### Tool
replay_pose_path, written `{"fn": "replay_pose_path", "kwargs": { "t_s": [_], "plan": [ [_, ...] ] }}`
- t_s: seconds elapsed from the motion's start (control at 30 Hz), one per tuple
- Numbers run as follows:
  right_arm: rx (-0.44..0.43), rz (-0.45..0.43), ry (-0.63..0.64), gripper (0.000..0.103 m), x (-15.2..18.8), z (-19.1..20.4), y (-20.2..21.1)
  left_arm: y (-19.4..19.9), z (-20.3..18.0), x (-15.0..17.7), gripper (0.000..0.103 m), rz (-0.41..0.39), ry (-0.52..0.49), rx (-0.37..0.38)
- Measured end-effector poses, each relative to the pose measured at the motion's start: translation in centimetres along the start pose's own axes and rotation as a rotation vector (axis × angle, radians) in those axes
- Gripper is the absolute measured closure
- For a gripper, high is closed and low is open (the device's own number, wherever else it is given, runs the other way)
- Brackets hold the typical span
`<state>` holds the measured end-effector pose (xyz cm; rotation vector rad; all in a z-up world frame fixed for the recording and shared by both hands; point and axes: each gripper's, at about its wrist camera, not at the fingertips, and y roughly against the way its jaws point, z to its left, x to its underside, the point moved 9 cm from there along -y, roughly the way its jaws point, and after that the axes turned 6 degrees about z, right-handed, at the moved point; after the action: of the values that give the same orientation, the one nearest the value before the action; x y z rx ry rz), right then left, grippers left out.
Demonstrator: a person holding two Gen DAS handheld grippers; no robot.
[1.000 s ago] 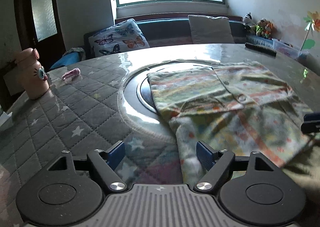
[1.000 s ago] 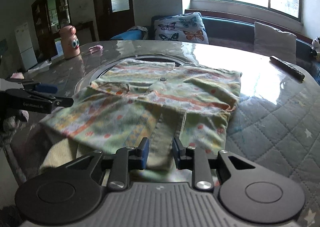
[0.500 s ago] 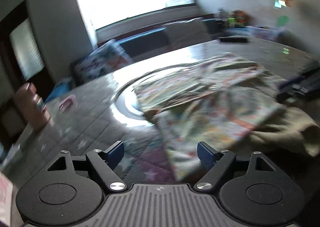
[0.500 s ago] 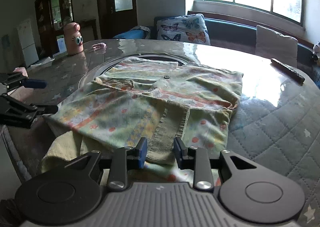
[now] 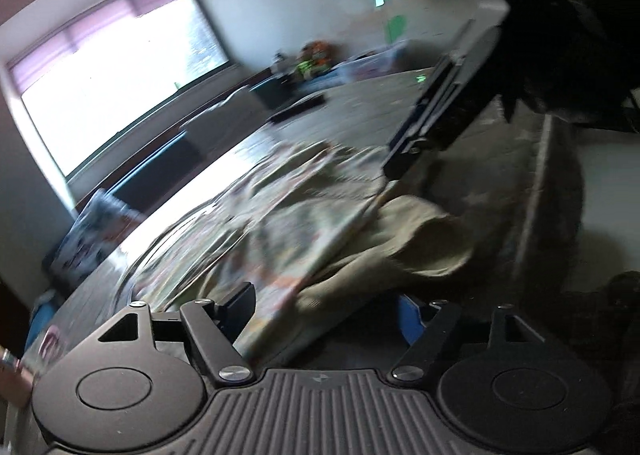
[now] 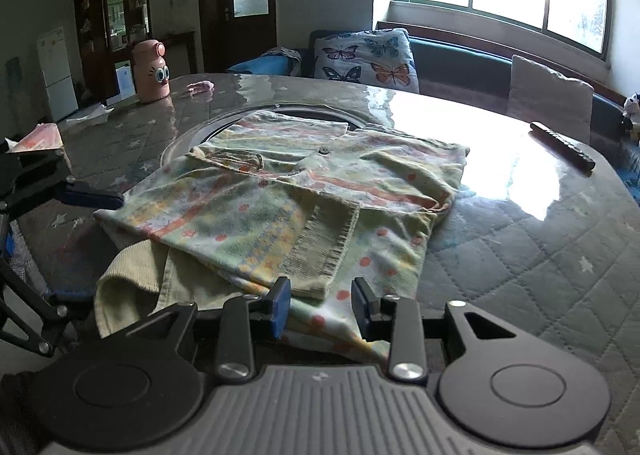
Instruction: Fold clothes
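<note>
Both grippers open. Patterned shirt (image 6: 288, 191) lies flat mid-frame on counter (image 6: 540, 247), collar toward upper left, hem at right gripper (image 6: 320, 305). Left gripper (image 5: 326, 309) straddles its edge.

Bare table (image 6: 540, 255) right of the garment (image 6: 280, 191); bottle (image 6: 150, 71) far-left.

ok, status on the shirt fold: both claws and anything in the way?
Left claw open at shirt near corner. Right claw open over the hem, not gripping. Shirt partly folded on table. Nothing blocking.
</note>
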<state>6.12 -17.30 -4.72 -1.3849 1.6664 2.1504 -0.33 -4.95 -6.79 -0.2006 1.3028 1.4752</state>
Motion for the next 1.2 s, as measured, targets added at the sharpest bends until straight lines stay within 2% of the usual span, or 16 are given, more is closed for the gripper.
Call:
{"fn": "replay_pose_path", "kwargs": {
  "t_s": [0.07, 0.17, 0.23, 0.3, 0.43, 0.63, 0.73, 0.83, 0.9, 0.97, 1.0, 1.1, 1.2],
  "plan": [
    [0.006, 0.007, 0.018, 0.062, 0.4, -0.1, 0.4, -0.2, -0.2, -0.5, 0.034, -0.014, 0.004, 0.020],
    [0.004, 0.016, 0.053, 0.062, 1.0, 0.2, 1.1, -0.6, -0.5, -1.2, 0.053, -0.036, 0.009, 0.050],
    [0.003, 0.019, 0.079, 0.060, 1.4, 0.5, 1.5, -0.8, -0.7, -1.7, 0.073, -0.050, 0.013, 0.071],
    [-0.002, 0.017, 0.107, 0.054, 1.6, 1.0, 1.8, -1.1, -0.8, -2.2, 0.084, -0.065, 0.016, 0.091],
    [-0.023, 0.003, 0.185, 0.050, 1.7, 2.4, 2.3, -1.3, -0.2, -2.9, 0.095, -0.075, 0.052, 0.109],
    [-0.051, -0.041, 0.259, 0.049, 0.6, 4.6, 1.2, -1.3, 1.7, -3.7, 0.098, -0.072, 0.135, 0.112],
    [-0.065, -0.071, 0.251, 0.049, -0.6, 5.2, 0.3, -1.3, 2.7, -4.0, 0.098, -0.070, 0.177, 0.114],
    [-0.084, -0.070, 0.225, 0.056, -1.6, 5.2, -0.9, -1.4, 3.7, -4.4, 0.097, -0.068, 0.218, 0.116],
    [-0.100, -0.068, 0.194, 0.076, -2.0, 5.0, -1.0, -1.4, 4.4, -4.6, 0.093, -0.067, 0.246, 0.117],
    [-0.116, -0.066, 0.163, 0.080, -2.5, 4.7, -1.2, -1.0, 4.6, -4.1, 0.091, -0.064, 0.242, 0.103],
    [-0.124, -0.065, 0.148, 0.082, -2.7, 4.6, -1.3, -0.6, 4.6, -3.7, 0.086, -0.062, 0.233, 0.093],
    [-0.148, -0.062, 0.101, 0.085, -3.5, 4.1, -1.5, 0.4, 4.6, -2.4, 0.055, -0.055, 0.205, 0.061],
    [-0.156, -0.073, 0.074, 0.087, -4.2, 3.8, -1.4, 0.7, 4.7, -1.0, 0.054, -0.036, 0.168, 0.020]
  ]
}}
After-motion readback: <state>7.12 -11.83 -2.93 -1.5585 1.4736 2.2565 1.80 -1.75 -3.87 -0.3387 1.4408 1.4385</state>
